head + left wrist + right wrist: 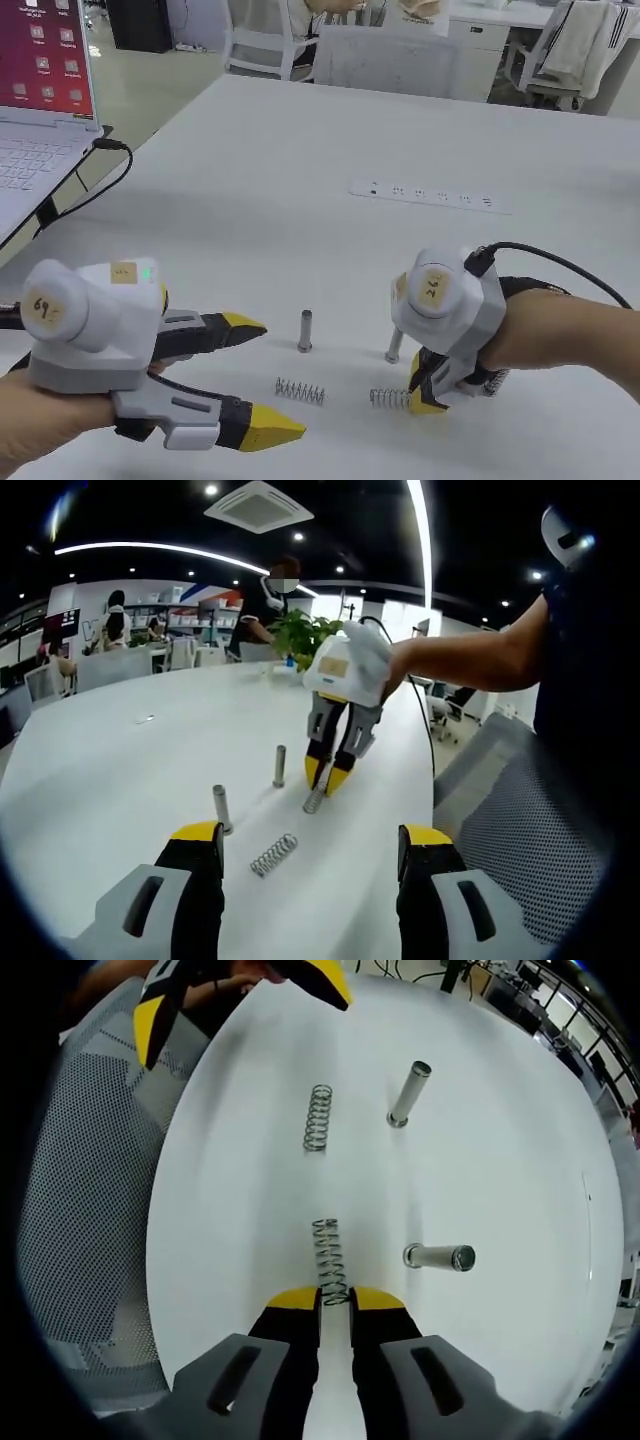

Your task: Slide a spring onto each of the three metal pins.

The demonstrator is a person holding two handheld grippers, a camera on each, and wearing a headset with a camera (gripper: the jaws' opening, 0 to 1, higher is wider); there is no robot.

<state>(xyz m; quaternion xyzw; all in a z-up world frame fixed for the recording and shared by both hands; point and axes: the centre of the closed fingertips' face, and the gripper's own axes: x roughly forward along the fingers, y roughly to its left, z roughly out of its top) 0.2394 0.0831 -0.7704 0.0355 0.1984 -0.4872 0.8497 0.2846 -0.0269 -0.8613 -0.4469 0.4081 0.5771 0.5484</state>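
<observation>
Near the table's [300, 150] front edge, the right gripper [428, 398] is clamped on one end of a spring [388, 398], its jaws almost together. The spring's long axis runs along that edge, with the free end pointing toward the left gripper [262, 380], whose jaws stand wide apart around nothing. A second spring [300, 391] lies loose just past that free end, roughly in line. One pin [306, 331] stands upright behind the loose spring; another pin [395, 345] stands just beside the right gripper. The right gripper view shows the jaws pinching the spring's last coils, which the gripper body hides in the head view. The head view shows "69" handwritten on the left gripper's round sticker.
</observation>
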